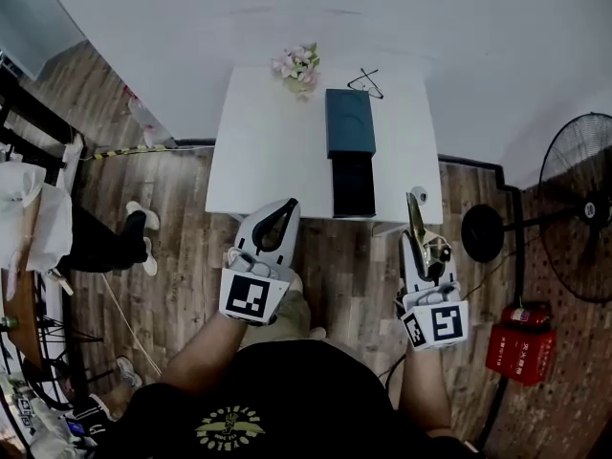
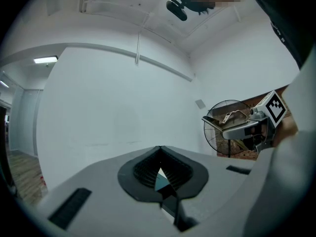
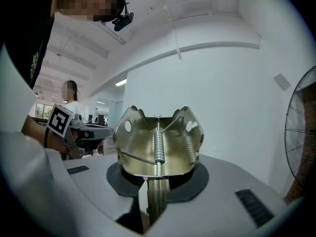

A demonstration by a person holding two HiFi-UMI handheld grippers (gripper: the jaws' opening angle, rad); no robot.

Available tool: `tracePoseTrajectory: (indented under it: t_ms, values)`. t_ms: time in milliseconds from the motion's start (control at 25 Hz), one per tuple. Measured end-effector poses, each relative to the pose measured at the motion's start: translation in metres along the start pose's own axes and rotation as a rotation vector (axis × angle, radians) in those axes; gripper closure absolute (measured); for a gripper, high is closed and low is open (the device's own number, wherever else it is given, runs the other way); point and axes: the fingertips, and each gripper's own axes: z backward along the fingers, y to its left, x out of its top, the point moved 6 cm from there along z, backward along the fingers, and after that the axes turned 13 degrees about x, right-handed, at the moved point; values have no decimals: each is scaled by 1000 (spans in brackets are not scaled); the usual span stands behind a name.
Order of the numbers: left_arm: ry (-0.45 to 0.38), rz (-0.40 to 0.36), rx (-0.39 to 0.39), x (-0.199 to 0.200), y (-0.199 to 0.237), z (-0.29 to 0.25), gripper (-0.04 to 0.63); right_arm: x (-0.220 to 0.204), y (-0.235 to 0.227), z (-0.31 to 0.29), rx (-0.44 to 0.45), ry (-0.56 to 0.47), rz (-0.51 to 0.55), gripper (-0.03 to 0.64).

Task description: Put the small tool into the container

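In the head view a dark teal box lies on the white table, with a black section reaching toward the near edge. My right gripper is shut on a brass-coloured metal tool with coil springs; it is held in the air just short of the table's near right corner. The right gripper view shows the tool upright between the jaws of that gripper. My left gripper hovers at the table's near edge, left of the box, shut on nothing, its tips meeting.
A bunch of pink flowers and a bent wire piece lie at the table's far side. A standing fan and a red case are on the floor at the right. A person's legs show at the left.
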Motion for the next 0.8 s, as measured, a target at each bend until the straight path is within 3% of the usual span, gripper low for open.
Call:
tracePoseTrajectory:
  t_ms: [800]
  values:
    - [-42, 17, -102, 9, 54, -103, 589, 32, -31, -89, -71, -33, 33, 540]
